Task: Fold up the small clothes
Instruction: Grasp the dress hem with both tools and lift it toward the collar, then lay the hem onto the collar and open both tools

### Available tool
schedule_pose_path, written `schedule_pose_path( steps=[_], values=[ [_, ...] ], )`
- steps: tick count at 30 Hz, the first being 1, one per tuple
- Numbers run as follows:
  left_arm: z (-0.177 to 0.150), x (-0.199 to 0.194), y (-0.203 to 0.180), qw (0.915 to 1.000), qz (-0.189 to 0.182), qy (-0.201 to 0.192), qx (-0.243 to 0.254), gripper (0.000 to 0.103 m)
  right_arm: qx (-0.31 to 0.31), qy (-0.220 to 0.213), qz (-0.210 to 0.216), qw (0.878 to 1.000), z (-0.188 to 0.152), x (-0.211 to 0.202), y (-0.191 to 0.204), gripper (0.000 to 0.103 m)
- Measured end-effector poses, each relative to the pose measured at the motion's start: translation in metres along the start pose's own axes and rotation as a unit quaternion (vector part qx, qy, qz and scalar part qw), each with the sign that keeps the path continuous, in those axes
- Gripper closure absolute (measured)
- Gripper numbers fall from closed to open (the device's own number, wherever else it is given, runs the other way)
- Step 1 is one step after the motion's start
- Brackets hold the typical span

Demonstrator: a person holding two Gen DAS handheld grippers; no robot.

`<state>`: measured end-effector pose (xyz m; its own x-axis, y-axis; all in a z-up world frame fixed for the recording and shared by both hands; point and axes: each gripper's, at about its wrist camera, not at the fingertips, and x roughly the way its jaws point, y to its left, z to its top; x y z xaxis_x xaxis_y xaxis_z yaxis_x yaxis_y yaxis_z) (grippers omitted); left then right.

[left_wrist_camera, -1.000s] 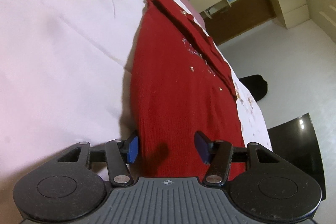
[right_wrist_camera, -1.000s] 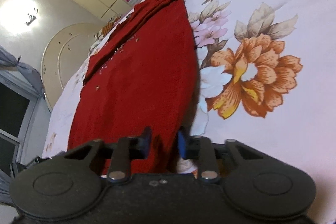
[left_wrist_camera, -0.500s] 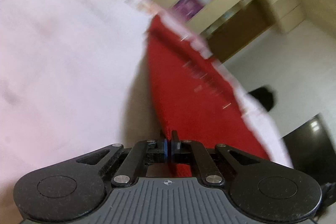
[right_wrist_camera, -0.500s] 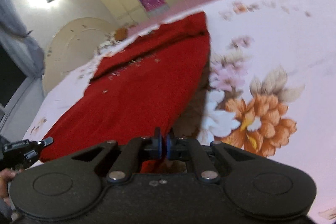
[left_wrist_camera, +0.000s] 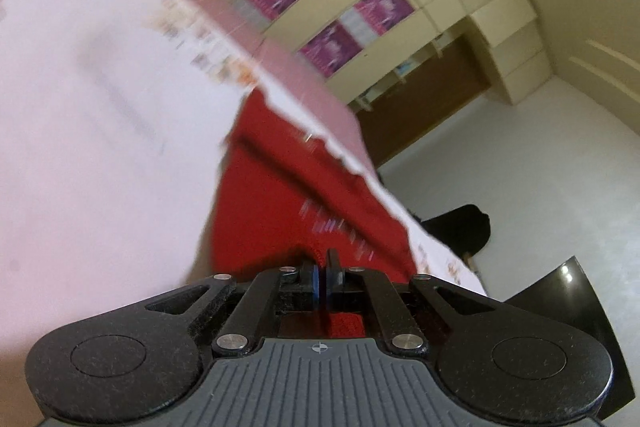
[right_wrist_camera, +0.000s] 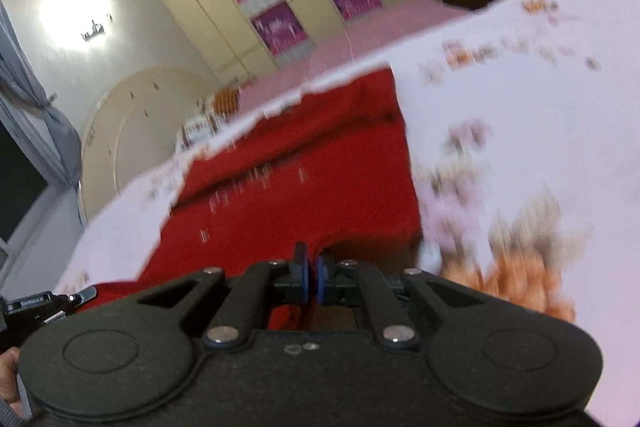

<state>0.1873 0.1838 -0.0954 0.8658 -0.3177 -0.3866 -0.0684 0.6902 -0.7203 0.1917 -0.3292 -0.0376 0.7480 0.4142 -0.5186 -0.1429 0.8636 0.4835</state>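
A red knitted garment (left_wrist_camera: 276,187) with small sparkly beads lies on a bed with a white flowered sheet (left_wrist_camera: 88,115). My left gripper (left_wrist_camera: 321,281) is shut on the garment's near edge and holds it raised. In the right wrist view the same red garment (right_wrist_camera: 304,187) stretches away from me, and my right gripper (right_wrist_camera: 311,281) is shut on its near edge, also lifted off the sheet (right_wrist_camera: 520,131). Both views are motion blurred. The left gripper (right_wrist_camera: 52,303) shows at the lower left of the right wrist view.
Cream wardrobes with purple posters (left_wrist_camera: 320,3) stand behind the bed. A black object (left_wrist_camera: 460,227) lies on the pale floor at the right, next to a glossy black surface (left_wrist_camera: 560,291). A curved cream headboard (right_wrist_camera: 132,123) is at the left.
Both grippers closed on the garment's near edge, then lifted it and tilted upward, so the room now fills the upper part of both views.
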Motion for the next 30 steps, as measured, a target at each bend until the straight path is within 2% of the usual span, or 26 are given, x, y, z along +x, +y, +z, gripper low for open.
schedule_pose_path(
  steps=[6, 11, 16, 21, 22, 24, 25, 26, 27, 29, 30],
  values=[
    [0.077, 0.064, -0.029, 0.9985, -0.003, -0.018, 0.052, 0.100, 0.007, -0.017, 0.019, 1.000, 0.077, 0.051, -0.001, 0.098],
    [0.120, 0.124, -0.025, 0.9984, 0.002, -0.016, 0.055, 0.100, 0.039, -0.010, 0.036, 0.999, 0.128, 0.109, -0.023, 0.098],
    [0.143, 0.184, -0.014, 0.9983, 0.019, 0.003, 0.055, 0.100, 0.061, 0.015, 0.036, 0.997, 0.153, 0.175, -0.052, 0.098],
    [0.145, 0.236, -0.006, 0.9963, 0.050, 0.036, 0.059, 0.100, 0.110, 0.036, 0.048, 0.992, 0.161, 0.230, -0.087, 0.098],
    [0.144, 0.242, -0.002, 0.9957, 0.056, 0.038, 0.064, 0.100, 0.120, 0.041, 0.060, 0.990, 0.162, 0.240, -0.094, 0.097],
    [0.143, 0.253, 0.004, 0.9951, 0.069, 0.038, 0.059, 0.100, 0.137, 0.053, 0.068, 0.987, 0.160, 0.261, -0.106, 0.078],
    [0.143, 0.255, 0.009, 0.9961, 0.063, 0.041, 0.046, 0.099, 0.139, 0.048, 0.061, 0.987, 0.158, 0.266, -0.109, 0.075],
    [0.143, 0.257, 0.013, 0.9969, 0.058, 0.038, 0.036, 0.094, 0.134, 0.037, 0.057, 0.989, 0.156, 0.268, -0.111, 0.065],
    [0.142, 0.258, 0.016, 0.9971, 0.058, 0.031, 0.036, 0.070, 0.130, 0.026, 0.062, 0.989, 0.154, 0.268, -0.112, 0.053],
    [0.140, 0.258, 0.019, 0.9966, 0.070, 0.002, 0.043, 0.029, 0.138, 0.011, 0.083, 0.987, 0.151, 0.266, -0.112, 0.041],
    [0.140, 0.256, 0.018, 0.9961, 0.073, -0.009, 0.050, 0.029, 0.135, 0.006, 0.083, 0.987, 0.152, 0.266, -0.110, 0.039]
  ],
)
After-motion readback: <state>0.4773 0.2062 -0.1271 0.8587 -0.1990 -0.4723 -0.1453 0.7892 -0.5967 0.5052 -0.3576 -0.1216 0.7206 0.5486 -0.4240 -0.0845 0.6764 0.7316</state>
